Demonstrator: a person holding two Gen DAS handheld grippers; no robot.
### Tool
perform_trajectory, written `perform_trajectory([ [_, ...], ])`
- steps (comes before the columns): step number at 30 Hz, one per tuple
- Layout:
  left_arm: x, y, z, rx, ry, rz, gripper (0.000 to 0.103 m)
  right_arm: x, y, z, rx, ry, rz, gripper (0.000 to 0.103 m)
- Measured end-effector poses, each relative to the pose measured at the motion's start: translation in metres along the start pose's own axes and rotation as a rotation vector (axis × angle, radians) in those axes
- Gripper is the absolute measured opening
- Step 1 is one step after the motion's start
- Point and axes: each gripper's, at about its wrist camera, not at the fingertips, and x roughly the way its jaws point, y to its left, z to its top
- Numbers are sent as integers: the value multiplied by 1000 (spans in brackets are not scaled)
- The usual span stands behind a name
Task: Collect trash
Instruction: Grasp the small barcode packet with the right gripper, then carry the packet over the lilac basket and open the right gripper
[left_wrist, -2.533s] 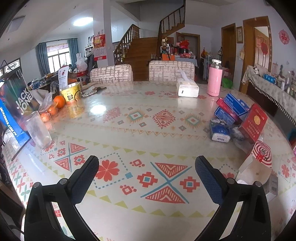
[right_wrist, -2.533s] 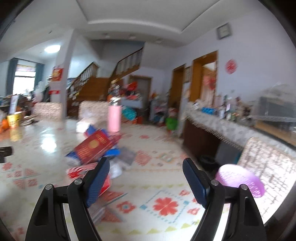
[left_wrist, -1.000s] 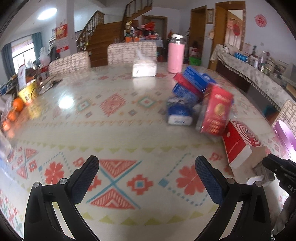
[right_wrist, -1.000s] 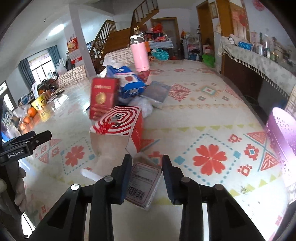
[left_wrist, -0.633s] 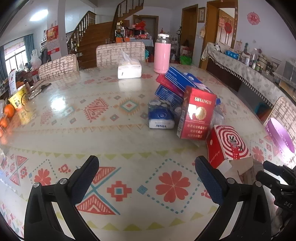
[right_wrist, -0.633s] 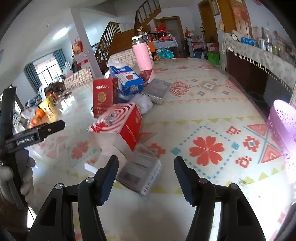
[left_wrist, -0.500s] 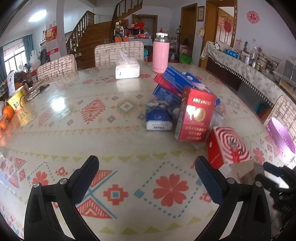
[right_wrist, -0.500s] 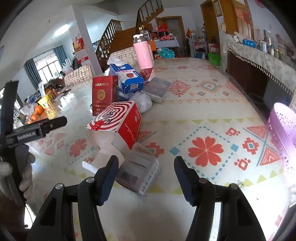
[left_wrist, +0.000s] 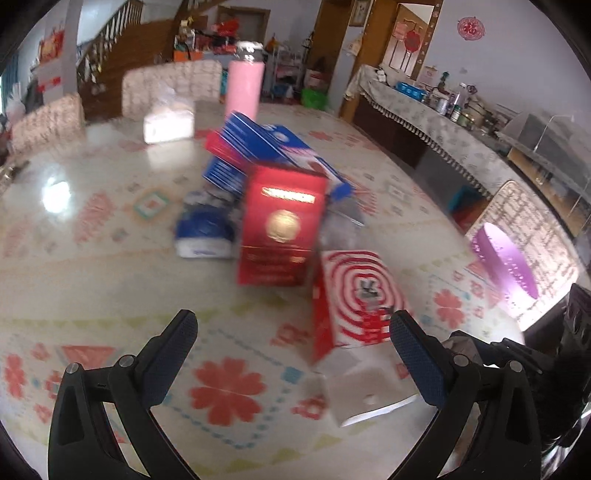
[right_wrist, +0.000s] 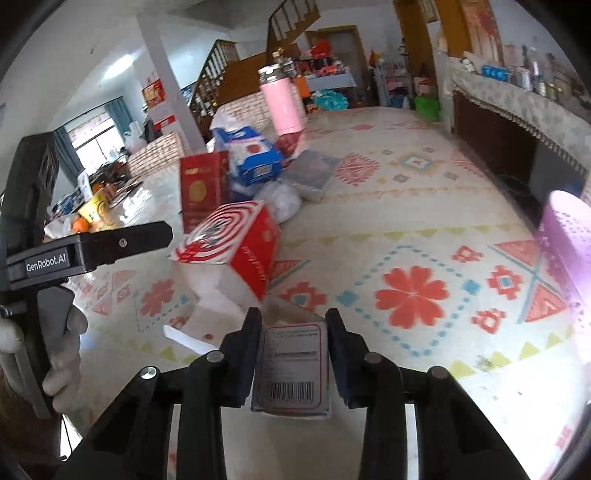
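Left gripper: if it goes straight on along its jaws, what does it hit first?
Probably the bare patterned table just ahead: the open left gripper angles downward. The red-and-white spiral box sits right of that line, near the right jaw, and might get clipped. Motion blur leaves depth uncertain.

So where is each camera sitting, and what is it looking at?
Left wrist: sits on the left gripper, looking down across the table at the red spiral box and tall red box; its open fingers show.
Right wrist: sits on the right gripper, which is shut on a small barcode packet; a gloved hand holding the other gripper shows at left.
Both share: red spiral box, tall red box, pink bottle, purple basket.
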Motion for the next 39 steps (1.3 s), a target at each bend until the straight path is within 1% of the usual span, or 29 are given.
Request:
perform_trajectory([
  [2,7,-8,0,11,14,-15,103,-3,-7,-1,9,0,-24,38],
  [4,11,-18,-1,55,10,-13,103,-5,-15,-4,28,7,-40,38],
  [6,15,-27,-4,105,3,20,103,-7,-21,-6,44,10,-39,38],
  [9,14,-31,-14,166,-4,19,103,-11,-25,-8,43,2,-35,38],
  [12,12,-31,-24,199,-7,24,103,-12,-28,-11,37,-1,-26,38],
  [15,13,-35,-26,246,-12,52,102,-12,-30,-12,42,-7,-10,38],
  [16,13,-36,-26,259,-18,52,96,-12,-30,-12,41,-8,-9,38],
  [17,15,-38,-25,271,-19,50,82,-12,-30,-13,40,-10,-8,38],
  [18,19,-39,-24,275,-7,46,70,-13,-30,-14,39,-12,-7,38],
  [19,28,-39,-21,263,31,31,34,-13,-31,-14,39,-13,-6,39],
  [20,35,-37,-20,245,57,23,3,-13,-31,-14,40,-14,-5,39],
  [21,41,-35,-19,214,79,15,4,-14,-32,-15,42,-16,-4,39],
  [23,41,-31,-18,156,64,4,3,-16,-32,-17,46,-19,-7,39],
  [25,30,-32,-19,137,37,-1,3,-19,-33,-18,46,-24,-20,39],
  [27,17,-35,-17,142,10,1,3,-25,-37,-19,49,-39,-22,38],
  [30,-9,-48,-13,176,-43,13,3,-38,-45,-17,72,-81,-19,38],
  [33,-24,-65,-6,209,-72,-8,3,-52,-53,-14,96,-119,-22,38],
  [36,-27,-84,5,236,-71,-48,3,-69,-66,-9,118,-159,-44,38],
  [39,-18,-109,17,260,-46,-103,3,-86,-86,-5,151,-192,-80,38],
])
